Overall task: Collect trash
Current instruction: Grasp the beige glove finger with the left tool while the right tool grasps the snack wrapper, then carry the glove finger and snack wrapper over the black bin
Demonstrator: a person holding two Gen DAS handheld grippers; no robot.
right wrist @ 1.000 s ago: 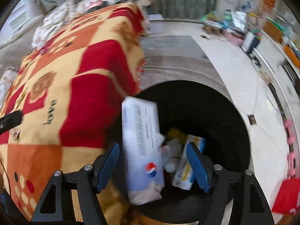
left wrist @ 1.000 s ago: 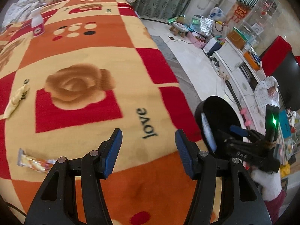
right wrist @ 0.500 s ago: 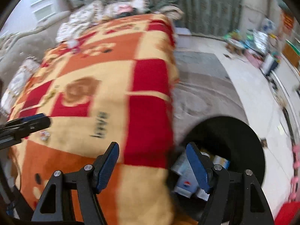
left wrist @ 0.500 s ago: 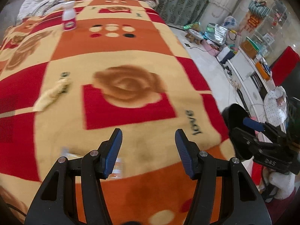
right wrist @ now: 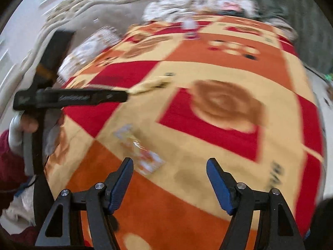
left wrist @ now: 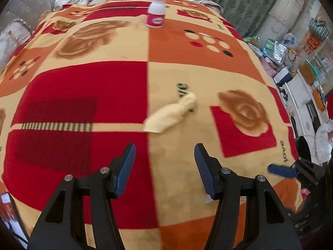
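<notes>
ahead, crumpled pale yellow wrapper (left wrist: 173,115) on blanket (left wrist: 104,79); left tongs (left wrist: 164,166) spread, empty; right tongs (right wrist: 169,182) closing, empty.

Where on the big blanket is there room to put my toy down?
The red square left of the crumpled yellow wrapper is bare. So is the orange stretch between that wrapper and the white bottle. The near edge is busier: a snack wrapper lies before the right gripper.
</notes>
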